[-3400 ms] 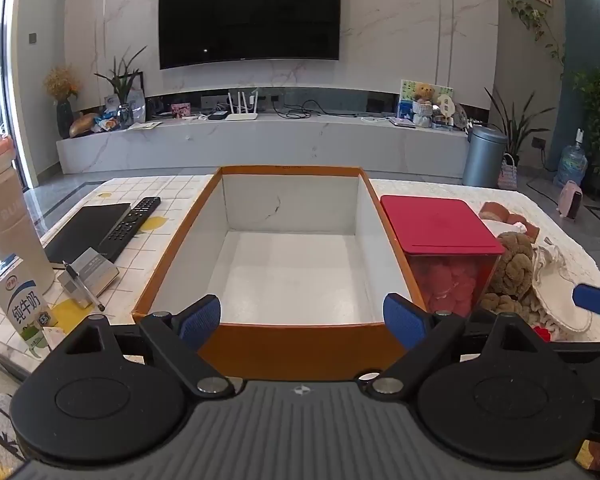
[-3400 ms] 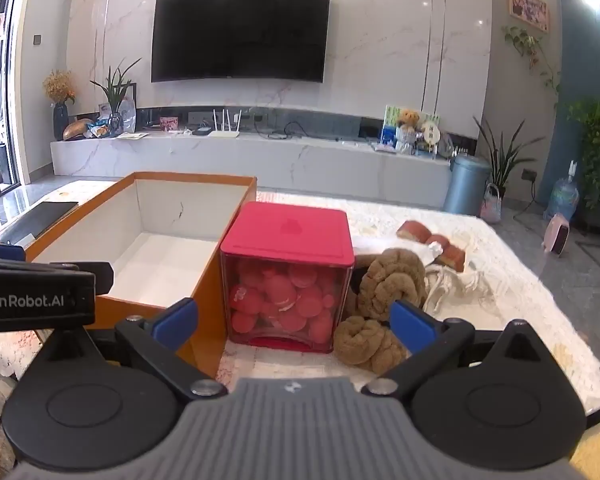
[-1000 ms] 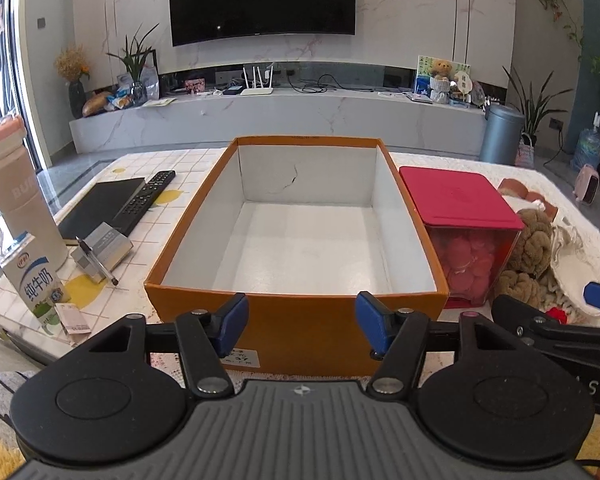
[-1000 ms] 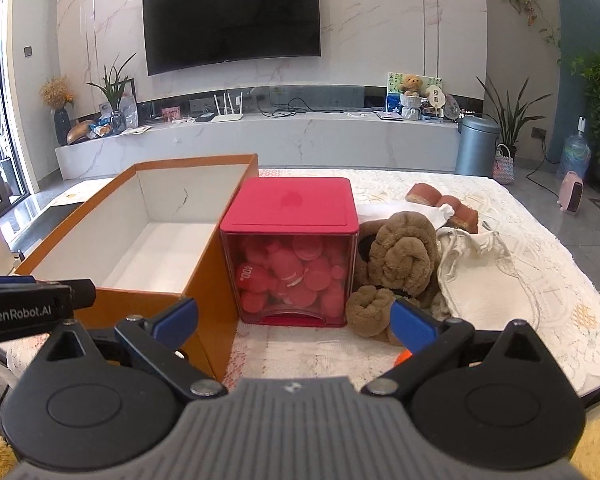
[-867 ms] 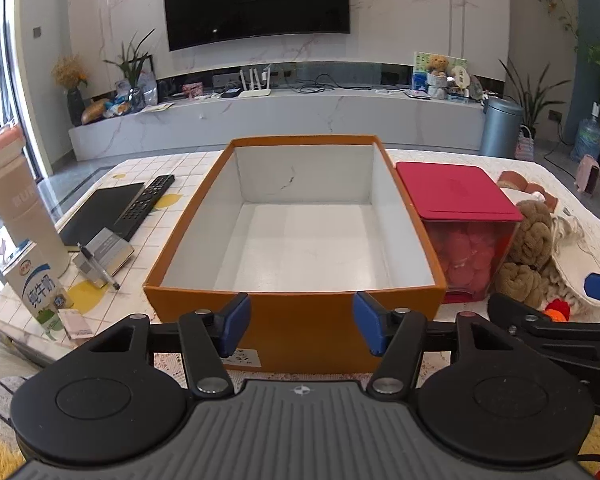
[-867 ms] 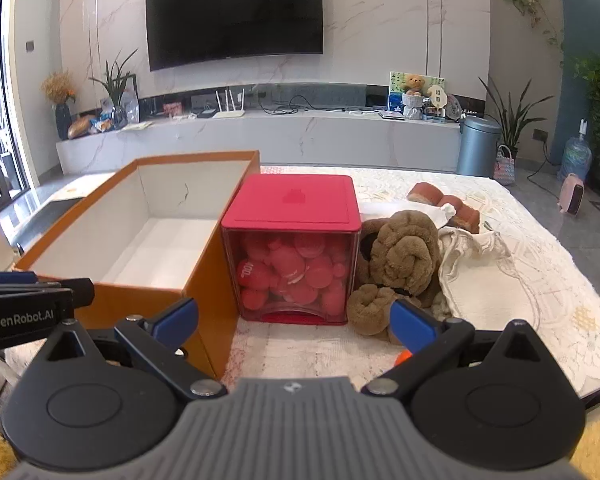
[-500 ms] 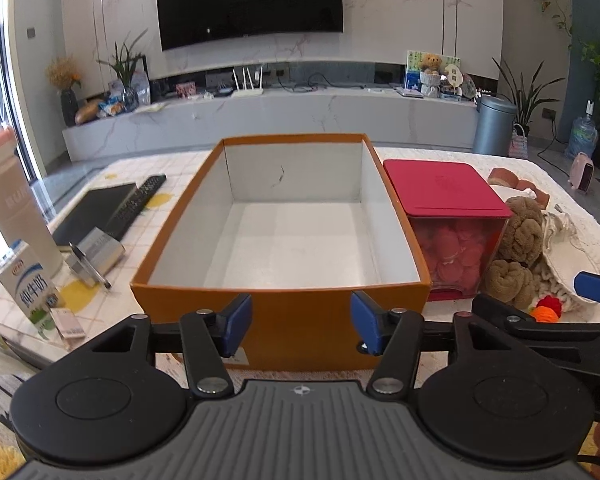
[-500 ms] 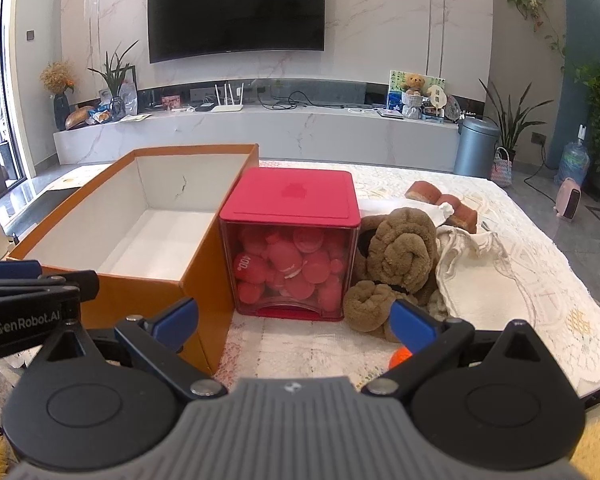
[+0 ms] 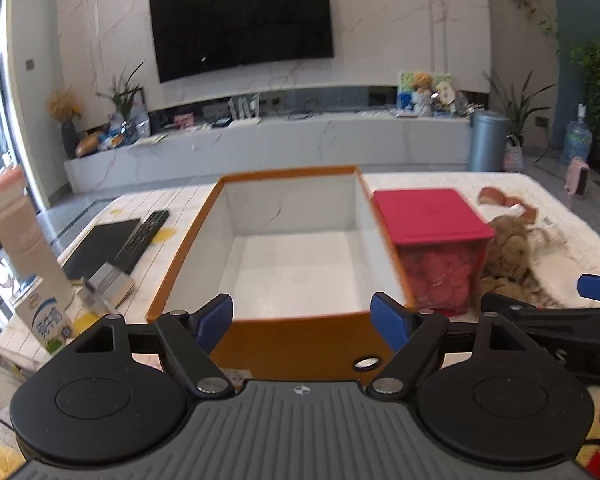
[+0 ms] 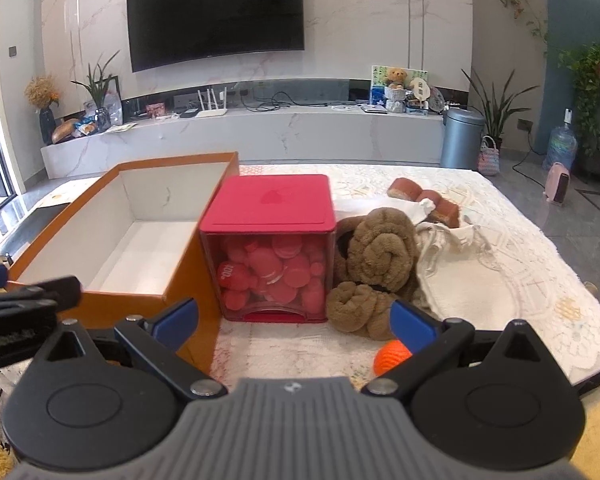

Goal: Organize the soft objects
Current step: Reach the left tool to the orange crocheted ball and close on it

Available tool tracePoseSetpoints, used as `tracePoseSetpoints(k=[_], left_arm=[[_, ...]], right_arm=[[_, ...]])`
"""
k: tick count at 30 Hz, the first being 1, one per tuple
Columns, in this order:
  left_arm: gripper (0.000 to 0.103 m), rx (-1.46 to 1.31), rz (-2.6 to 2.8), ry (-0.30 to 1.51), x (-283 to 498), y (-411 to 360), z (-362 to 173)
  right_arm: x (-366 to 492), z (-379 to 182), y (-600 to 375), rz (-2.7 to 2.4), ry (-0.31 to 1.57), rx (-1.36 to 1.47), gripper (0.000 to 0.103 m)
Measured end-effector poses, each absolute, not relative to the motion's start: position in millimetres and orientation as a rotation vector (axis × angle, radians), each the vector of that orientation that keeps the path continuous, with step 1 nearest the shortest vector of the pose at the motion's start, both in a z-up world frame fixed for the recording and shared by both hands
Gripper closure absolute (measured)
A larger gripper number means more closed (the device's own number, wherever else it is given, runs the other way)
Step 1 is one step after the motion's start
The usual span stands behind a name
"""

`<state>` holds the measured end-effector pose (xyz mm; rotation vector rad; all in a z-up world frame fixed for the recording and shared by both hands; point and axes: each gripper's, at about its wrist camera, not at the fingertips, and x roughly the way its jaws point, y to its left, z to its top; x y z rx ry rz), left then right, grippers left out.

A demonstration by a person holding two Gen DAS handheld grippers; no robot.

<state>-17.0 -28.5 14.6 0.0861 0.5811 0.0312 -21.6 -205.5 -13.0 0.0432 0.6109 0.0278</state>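
Right claw, spread wide and empty, sits nearest the rolled brown terry towels, just right of the red-lidded clear plastic box; left claw has just been opening, nothing between.

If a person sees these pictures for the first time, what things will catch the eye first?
Probably the big orange box, open and empty, on the left of the table. Right beside it stands a clear container with a red lid, full of pink round pieces. To its right lies a pile of brown rolled towels, with a small orange ball in front.
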Motion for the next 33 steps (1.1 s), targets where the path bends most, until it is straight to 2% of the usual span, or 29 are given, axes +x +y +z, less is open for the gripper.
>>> tracePoseSetpoints(k=[7, 14, 21, 29, 31, 33], left_arm=[[0.007, 0.104, -0.109, 0.538, -22.4, -57.6, 24.8], [0.007, 0.158, -0.258, 0.609, -3.7, -111.5, -3.5], [0.007, 0.195, -0.480, 0.627, 4.3, -150.1, -40.9], [0.007, 0.369, -0.606, 0.630, 16.6, -206.5, -83.1], [0.011, 0.389, -0.598, 0.644, 27.1, -215.8, -97.0], [0.025, 0.406, -0.573, 0.680, 36.8, -223.4, -109.4]], right_arm=[[-33.8, 10.0, -259.6, -0.198, 0.518, 0.125, 0.003], [-45.9, 8.3, -311.4, -0.367, 0.476, 0.182, 0.003], [-36.9, -6.5, -334.9, -0.433, 0.555, 0.169, 0.003], [-39.1, -28.3, -382.9, -0.431, 0.632, 0.456, 0.003], [-42.8, -35.5, -397.5, -0.423, 0.631, 0.563, 0.003], [-50.7, -38.0, -408.5, -0.405, 0.606, 0.658, 0.003]])
